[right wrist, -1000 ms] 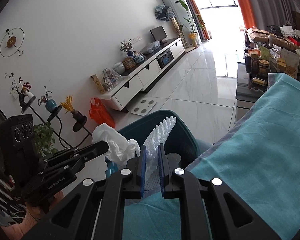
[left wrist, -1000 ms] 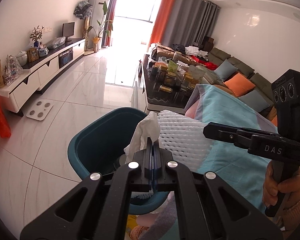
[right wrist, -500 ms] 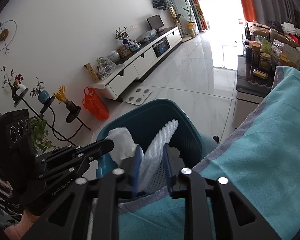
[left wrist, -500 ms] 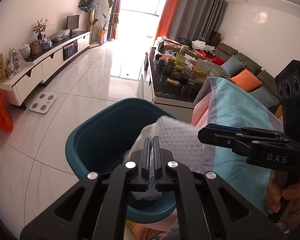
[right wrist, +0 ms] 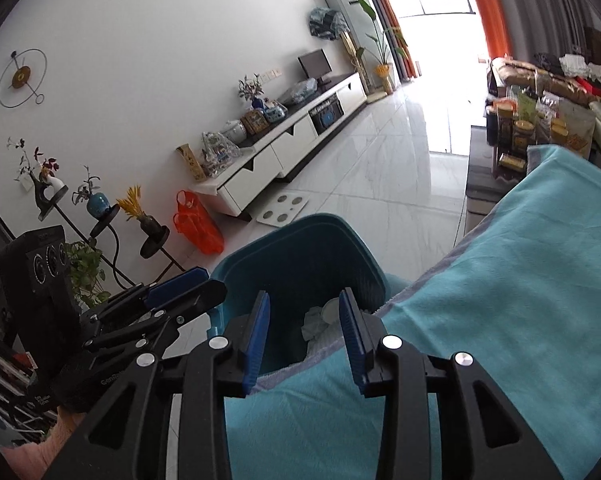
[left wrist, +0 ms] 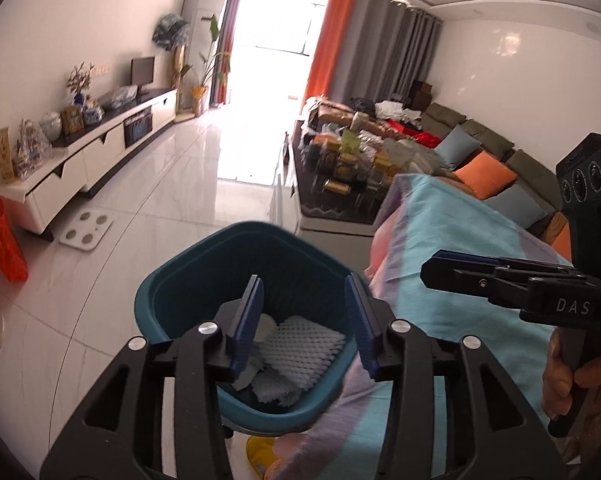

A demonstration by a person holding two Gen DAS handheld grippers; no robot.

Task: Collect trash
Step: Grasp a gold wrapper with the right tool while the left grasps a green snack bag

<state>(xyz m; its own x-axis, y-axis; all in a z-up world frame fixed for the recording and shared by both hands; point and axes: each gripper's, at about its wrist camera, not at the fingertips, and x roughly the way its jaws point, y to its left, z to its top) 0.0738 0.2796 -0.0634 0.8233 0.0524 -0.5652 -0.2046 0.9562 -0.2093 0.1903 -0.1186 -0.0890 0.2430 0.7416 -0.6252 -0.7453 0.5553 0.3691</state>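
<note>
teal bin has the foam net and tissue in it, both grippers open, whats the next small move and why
Probably draw both grippers back from the teal bin. The left gripper and right gripper have just been opening, with nothing between the jaws now. The white foam net and crumpled tissue lie inside the bin, so this drop looks done.

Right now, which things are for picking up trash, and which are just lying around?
For the job:
- bin
- foam net
- tissue
- left gripper, open
- right gripper, open

Just there:
- scale
- orange bag
- blanket
- cushions
</note>
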